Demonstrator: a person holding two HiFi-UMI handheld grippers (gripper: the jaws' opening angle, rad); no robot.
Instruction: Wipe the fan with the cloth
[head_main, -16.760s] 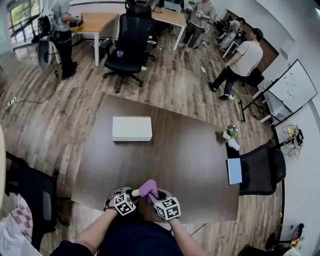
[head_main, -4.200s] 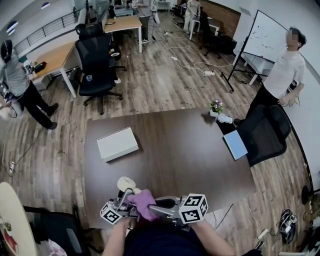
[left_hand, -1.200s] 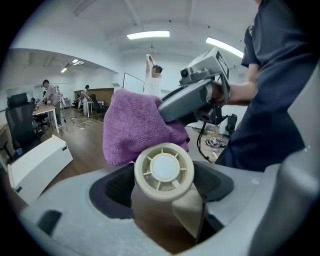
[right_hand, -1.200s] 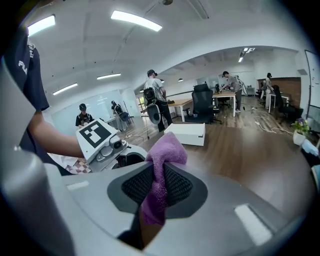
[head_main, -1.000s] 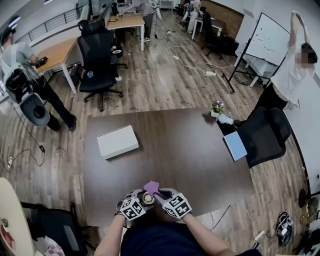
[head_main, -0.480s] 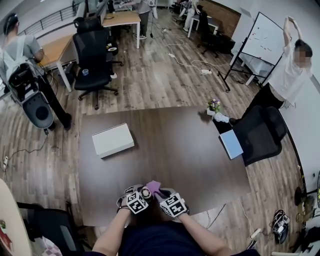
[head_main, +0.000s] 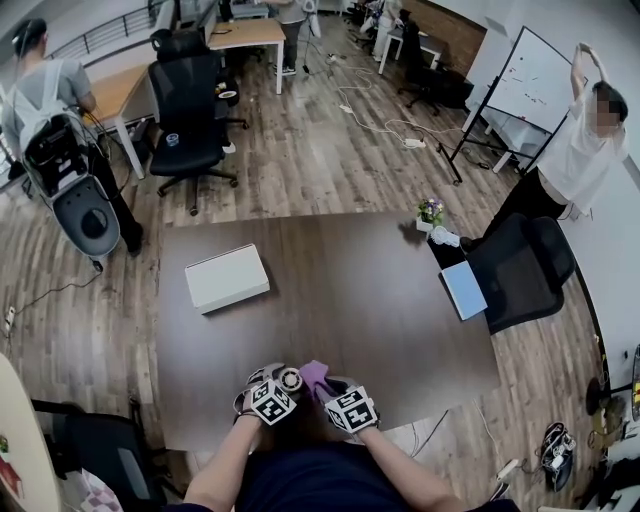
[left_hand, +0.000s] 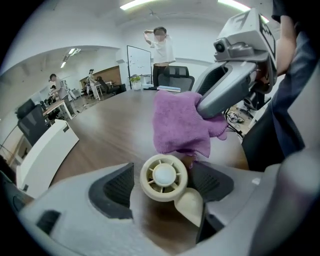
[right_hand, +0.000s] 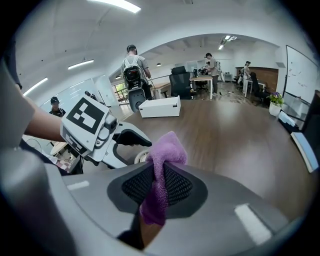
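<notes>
Angled down side by side, left claw (left_hand: 165, 186) clamps the fan (left_hand: 163, 175), right claw (right_hand: 159, 184) pinches the cloth (right_hand: 168, 150)

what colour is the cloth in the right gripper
Purple. The cloth shows best in the right gripper view.

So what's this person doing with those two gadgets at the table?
A person is working with a hand-held gripper in each hand. The left gripper clamps a small cream fan, the right gripper pinches a purple cloth, both held close together over the near edge of the brown table. The cloth sits right by the fan's head; contact is hard to tell.
</notes>
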